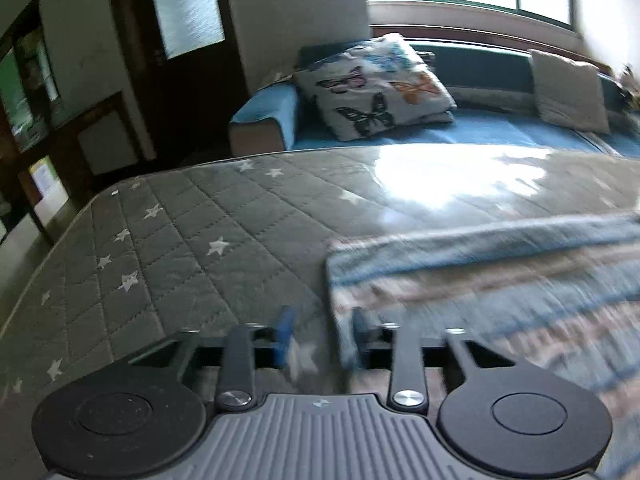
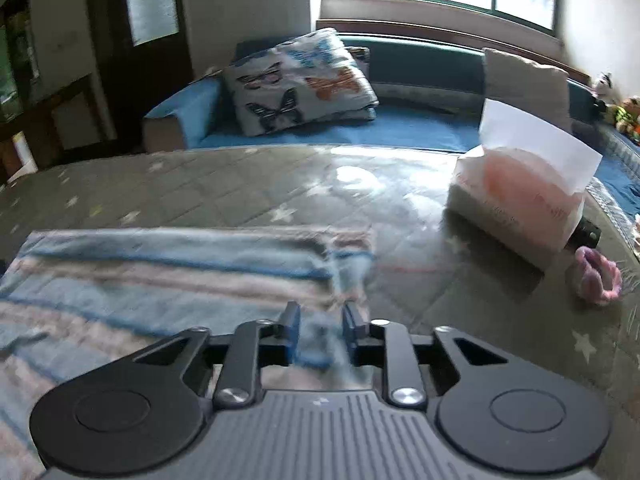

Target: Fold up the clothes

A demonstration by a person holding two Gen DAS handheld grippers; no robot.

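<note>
Quilted mat (image 1: 180, 240) — grey w/ white stars, covers the whole work surface; sofa w/ butterfly cushion (image 1: 372, 84) behind.

Striped garment (image 2: 160, 276) — blue/pink/beige, lies flat on the mat, long axis running left-right, stripes the same way. Left edge near left gripper, right edge at right gripper, so each takes its own side.

Tissue box (image 2: 516, 204) — pinkish, white sheet sticking up, far right of mat, apart from garment. Print on it too blurred to read.

Pink scrunchie (image 2: 598, 276) — just beside the box, nearer side.

Left gripper (image 1: 322, 330) — fingers moderately apart, nothing clamped; garment's left edge appears to pass between the tips, blurred.

Right gripper (image 2: 320, 322) — fingers fairly narrow, not closed; garment's right edge sits in the gap, no clear pinch.

No brand or legible writing anywhere.
</note>
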